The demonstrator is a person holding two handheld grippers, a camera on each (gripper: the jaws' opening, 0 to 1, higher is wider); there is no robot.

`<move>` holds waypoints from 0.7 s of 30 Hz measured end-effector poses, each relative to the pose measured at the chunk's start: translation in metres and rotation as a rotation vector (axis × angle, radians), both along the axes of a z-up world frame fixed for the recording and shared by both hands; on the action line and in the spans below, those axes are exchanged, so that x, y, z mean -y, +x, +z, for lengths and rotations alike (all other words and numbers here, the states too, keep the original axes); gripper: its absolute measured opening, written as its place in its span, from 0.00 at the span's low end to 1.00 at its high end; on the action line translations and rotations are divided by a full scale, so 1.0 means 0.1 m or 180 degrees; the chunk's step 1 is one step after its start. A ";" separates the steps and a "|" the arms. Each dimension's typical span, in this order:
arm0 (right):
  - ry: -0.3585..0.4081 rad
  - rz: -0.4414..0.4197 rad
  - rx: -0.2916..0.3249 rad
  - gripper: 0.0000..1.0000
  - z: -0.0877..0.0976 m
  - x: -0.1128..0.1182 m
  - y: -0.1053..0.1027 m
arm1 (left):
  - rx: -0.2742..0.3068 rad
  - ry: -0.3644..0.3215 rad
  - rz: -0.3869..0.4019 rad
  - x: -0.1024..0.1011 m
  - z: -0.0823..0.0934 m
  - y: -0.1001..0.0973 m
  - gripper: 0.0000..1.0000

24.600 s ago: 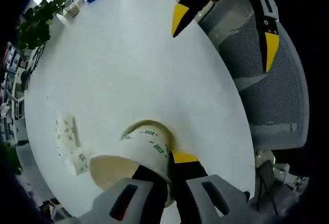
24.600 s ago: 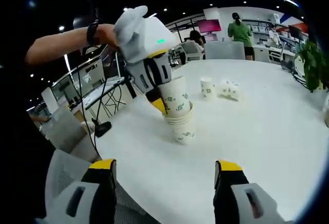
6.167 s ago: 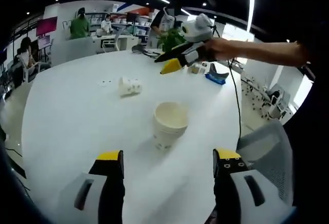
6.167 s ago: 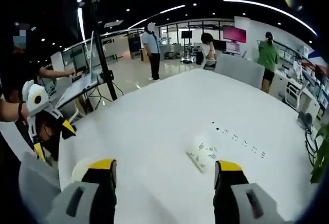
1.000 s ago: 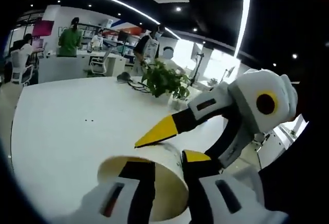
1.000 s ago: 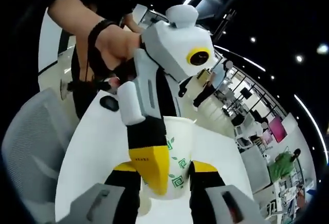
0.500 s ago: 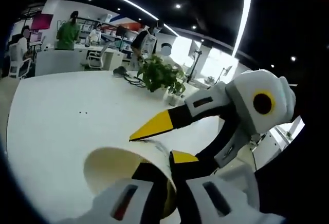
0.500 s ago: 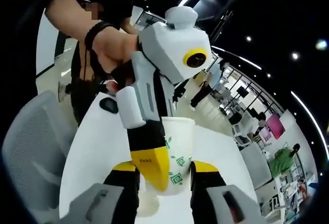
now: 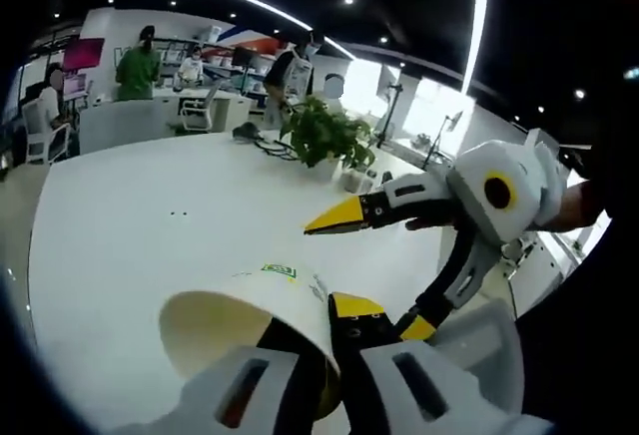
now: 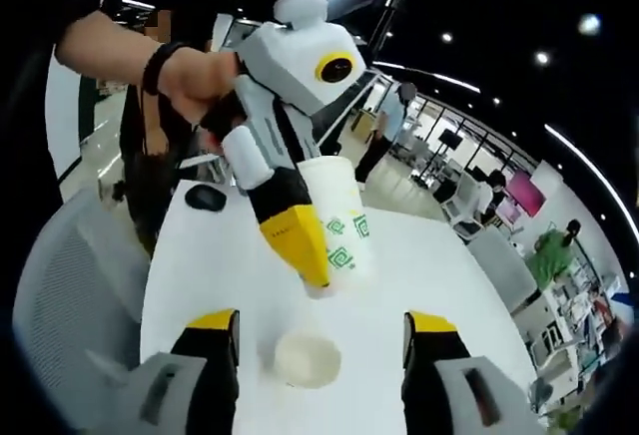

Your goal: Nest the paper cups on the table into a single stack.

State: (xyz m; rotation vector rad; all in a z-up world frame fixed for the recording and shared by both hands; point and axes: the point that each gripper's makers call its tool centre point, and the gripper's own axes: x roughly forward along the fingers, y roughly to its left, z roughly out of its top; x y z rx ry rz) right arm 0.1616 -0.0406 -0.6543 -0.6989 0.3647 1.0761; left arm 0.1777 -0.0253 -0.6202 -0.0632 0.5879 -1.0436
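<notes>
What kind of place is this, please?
Probably an open-plan office: a large white table, a grey mesh chair, a potted plant, and desks with people behind.

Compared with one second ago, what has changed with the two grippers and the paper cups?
The right gripper has let go of the white paper cup with green marks and opened; that cup now hangs off the white table, above another cup standing there. The left gripper still grips the printed cup's wall, as before.

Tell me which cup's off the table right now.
The printed cup, shut in the left gripper and held in the air. The other cup sits upright on the table between the right gripper's jaws.
</notes>
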 end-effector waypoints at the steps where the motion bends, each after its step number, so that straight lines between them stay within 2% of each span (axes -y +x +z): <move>1: -0.0005 -0.0018 -0.0021 0.71 -0.02 0.02 -0.01 | 0.0014 0.0022 -0.0004 0.00 0.00 -0.01 0.00; 7: 0.0201 -0.0338 -0.0309 0.77 -0.12 0.25 -0.07 | 0.0051 0.0171 -0.0014 -0.06 -0.09 -0.02 0.00; 21: 0.0322 -0.0624 -0.0496 0.92 -0.20 0.53 -0.12 | 0.0111 0.0460 -0.0161 -0.08 -0.15 -0.02 0.00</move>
